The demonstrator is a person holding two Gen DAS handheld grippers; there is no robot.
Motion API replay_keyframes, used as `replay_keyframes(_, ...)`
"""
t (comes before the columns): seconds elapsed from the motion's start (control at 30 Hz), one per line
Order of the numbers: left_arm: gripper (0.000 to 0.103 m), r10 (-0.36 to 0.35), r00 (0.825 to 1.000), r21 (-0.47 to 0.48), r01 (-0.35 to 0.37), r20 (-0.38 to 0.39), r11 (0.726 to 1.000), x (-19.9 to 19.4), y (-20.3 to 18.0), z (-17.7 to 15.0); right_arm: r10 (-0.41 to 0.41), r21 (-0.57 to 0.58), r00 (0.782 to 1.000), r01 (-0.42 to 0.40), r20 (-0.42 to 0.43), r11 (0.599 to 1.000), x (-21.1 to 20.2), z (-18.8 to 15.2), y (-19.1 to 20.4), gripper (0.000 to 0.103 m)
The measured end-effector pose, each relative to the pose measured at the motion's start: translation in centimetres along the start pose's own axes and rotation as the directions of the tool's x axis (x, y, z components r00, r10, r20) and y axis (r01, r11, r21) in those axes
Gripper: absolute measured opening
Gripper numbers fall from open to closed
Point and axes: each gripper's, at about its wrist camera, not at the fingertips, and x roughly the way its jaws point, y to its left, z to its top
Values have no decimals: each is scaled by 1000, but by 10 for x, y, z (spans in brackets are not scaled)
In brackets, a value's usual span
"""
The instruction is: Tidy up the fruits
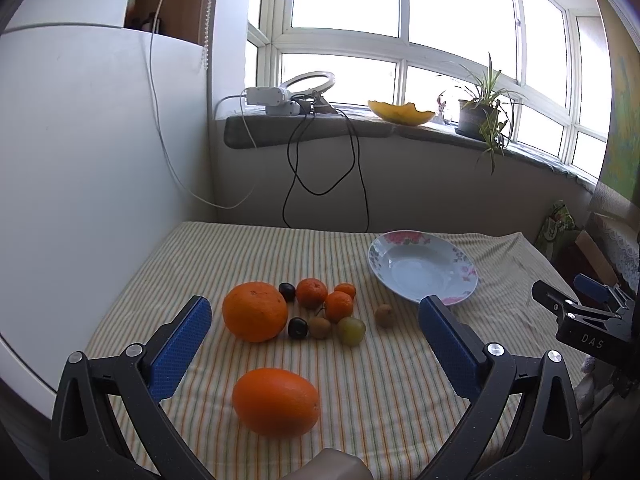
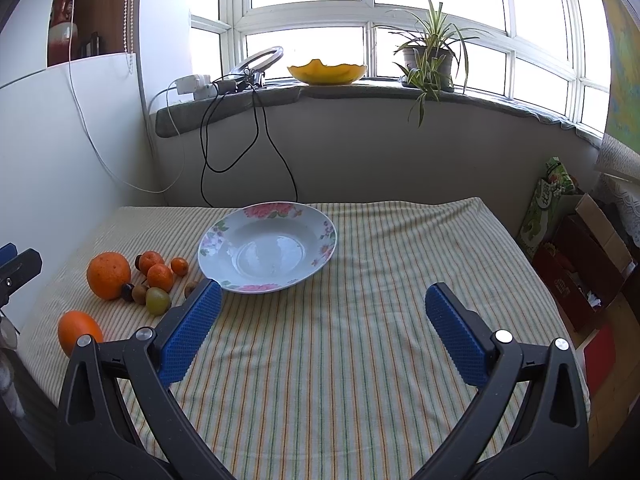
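A cluster of fruit lies on the striped tablecloth (image 1: 360,400): a large orange (image 1: 255,311), an oval orange (image 1: 276,401) nearer me, three small tangerines (image 1: 311,292), two dark cherries (image 1: 297,327), a green grape (image 1: 351,330) and small brown fruits (image 1: 385,315). An empty floral plate (image 1: 422,266) sits to the right of them. My left gripper (image 1: 316,310) is open above the fruit, the oval orange between its fingers. My right gripper (image 2: 323,296) is open and empty, just in front of the plate (image 2: 267,246). The fruit cluster (image 2: 109,275) lies at its left.
A white board (image 1: 80,160) stands along the table's left side. Black cables (image 1: 320,168) hang from the windowsill behind the table. Boxes and a green bag (image 2: 548,208) stand off the table's right edge. A potted plant (image 2: 428,60) and a yellow bowl (image 2: 326,72) sit on the sill.
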Motion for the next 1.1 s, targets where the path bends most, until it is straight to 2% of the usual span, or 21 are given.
replay_keyframes(1.1, 103, -10, 1000, 8, 10, -3, 1000, 3, -1, -1, 15, 3, 1000, -15, -25, 1000, 4, -2, -1, 103)
